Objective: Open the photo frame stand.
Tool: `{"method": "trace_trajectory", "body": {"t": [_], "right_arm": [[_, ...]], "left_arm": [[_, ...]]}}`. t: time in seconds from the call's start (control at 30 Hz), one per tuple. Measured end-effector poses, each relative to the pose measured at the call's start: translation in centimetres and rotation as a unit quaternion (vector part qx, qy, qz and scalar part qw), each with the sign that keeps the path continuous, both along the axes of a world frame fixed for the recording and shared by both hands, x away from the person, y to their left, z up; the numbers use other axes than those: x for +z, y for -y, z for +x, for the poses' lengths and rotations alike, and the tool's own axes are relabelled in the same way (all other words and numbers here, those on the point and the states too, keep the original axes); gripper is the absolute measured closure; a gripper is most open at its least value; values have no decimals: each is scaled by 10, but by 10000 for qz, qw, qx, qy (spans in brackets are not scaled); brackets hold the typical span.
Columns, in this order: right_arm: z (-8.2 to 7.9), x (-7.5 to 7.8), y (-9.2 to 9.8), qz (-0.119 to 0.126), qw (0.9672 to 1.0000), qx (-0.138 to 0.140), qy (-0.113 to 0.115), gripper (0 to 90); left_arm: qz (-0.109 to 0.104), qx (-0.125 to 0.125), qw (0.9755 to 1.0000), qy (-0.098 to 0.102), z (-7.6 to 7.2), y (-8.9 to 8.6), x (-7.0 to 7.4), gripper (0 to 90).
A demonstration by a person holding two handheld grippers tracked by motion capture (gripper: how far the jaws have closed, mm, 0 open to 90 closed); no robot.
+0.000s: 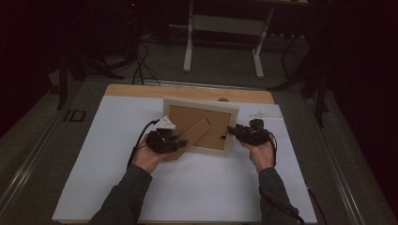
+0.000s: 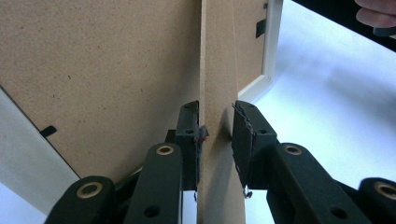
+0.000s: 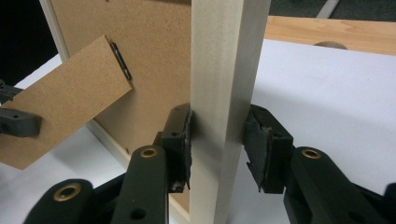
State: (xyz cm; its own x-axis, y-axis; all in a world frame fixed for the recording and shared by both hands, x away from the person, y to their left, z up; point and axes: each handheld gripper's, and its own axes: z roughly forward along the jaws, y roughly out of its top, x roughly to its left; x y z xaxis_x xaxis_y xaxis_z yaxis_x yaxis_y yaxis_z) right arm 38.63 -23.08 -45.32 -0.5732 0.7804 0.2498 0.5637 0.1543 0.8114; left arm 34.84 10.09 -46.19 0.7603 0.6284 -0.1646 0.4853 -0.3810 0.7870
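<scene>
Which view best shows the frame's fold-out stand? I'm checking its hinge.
The right gripper view: the stand shows broadside, hinge included. The left gripper view shows it edge-on between the jaws; the high view shows it small.

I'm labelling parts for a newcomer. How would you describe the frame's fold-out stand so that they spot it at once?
On the white table sheet a picture frame stands with its brown backboard toward the person. The stand is the narrow brown strip slanting off that backboard, gripped by the left tool.

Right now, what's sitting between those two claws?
The picture frame, back side facing the person. High view: left claw pinches its brown stand; right claw pinches the frame's edge.
</scene>
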Motion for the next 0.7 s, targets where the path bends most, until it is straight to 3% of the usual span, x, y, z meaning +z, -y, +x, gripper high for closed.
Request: {"method": "trace_trajectory", "body": {"t": [0.7], "right_arm": [[1,9,-3,-169,9996,-108,205,620]], "left_arm": [[174,159,9995,208,-1,8,5,746]]}}
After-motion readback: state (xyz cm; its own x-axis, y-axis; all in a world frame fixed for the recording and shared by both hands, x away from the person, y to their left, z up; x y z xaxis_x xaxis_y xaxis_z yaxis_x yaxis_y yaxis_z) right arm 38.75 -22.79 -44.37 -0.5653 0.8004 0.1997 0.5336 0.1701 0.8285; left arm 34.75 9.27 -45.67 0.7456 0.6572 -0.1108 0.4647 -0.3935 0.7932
